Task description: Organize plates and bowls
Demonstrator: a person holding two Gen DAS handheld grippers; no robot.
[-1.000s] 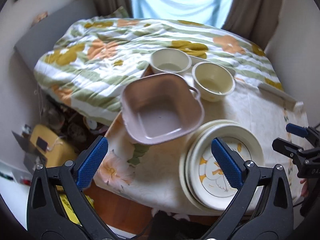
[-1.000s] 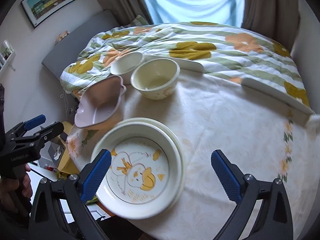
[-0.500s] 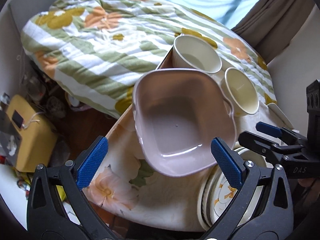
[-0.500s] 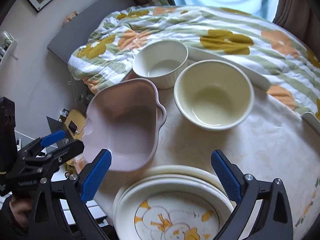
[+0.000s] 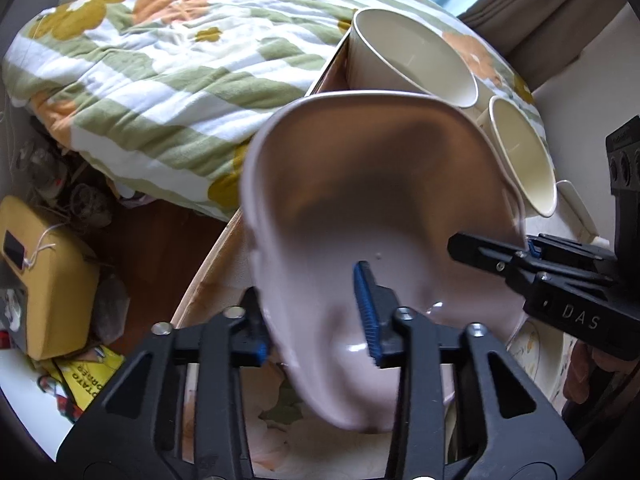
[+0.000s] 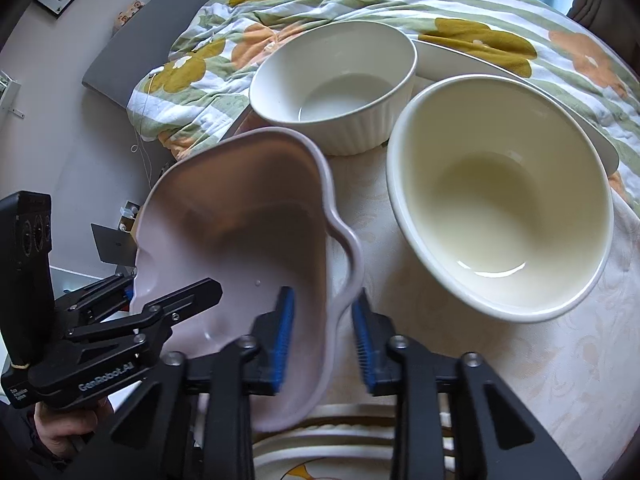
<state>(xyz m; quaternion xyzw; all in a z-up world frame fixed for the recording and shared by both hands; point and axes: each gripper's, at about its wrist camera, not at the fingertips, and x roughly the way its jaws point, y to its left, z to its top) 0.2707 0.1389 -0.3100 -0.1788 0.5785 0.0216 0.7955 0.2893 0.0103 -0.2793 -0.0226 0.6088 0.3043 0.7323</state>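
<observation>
Your stacked plates (image 6: 344, 446) are cut off at the lower frame edge of the right wrist view; only cream rims and a scrap of yellow print show. In the left wrist view the pink dish (image 5: 372, 216) hides most of the bench (image 5: 208, 276), and its near rim is blurred.

The pink dish is glossy, squarish with rounded corners, a deep well and a wavy lip. Behind it stand a white bowl (image 6: 336, 84) with fluted outer walls and a smooth cream bowl (image 6: 504, 208), round and deep, just beside each other on a pale patterned cloth (image 6: 560, 360). A striped floral quilt (image 6: 460, 12) lies beyond.

Your left claw (image 5: 316, 324) has just been closing and now pinches the dish's left wall, one blue pad inside the well and one outside. Your right claw (image 6: 322, 336) has just been closing too and pinches the opposite wall near the wavy lip, pads (image 6: 282, 332) on either face. The dish sits tilted between both claws, above the bench edge and overlapping the stacked plates.
</observation>
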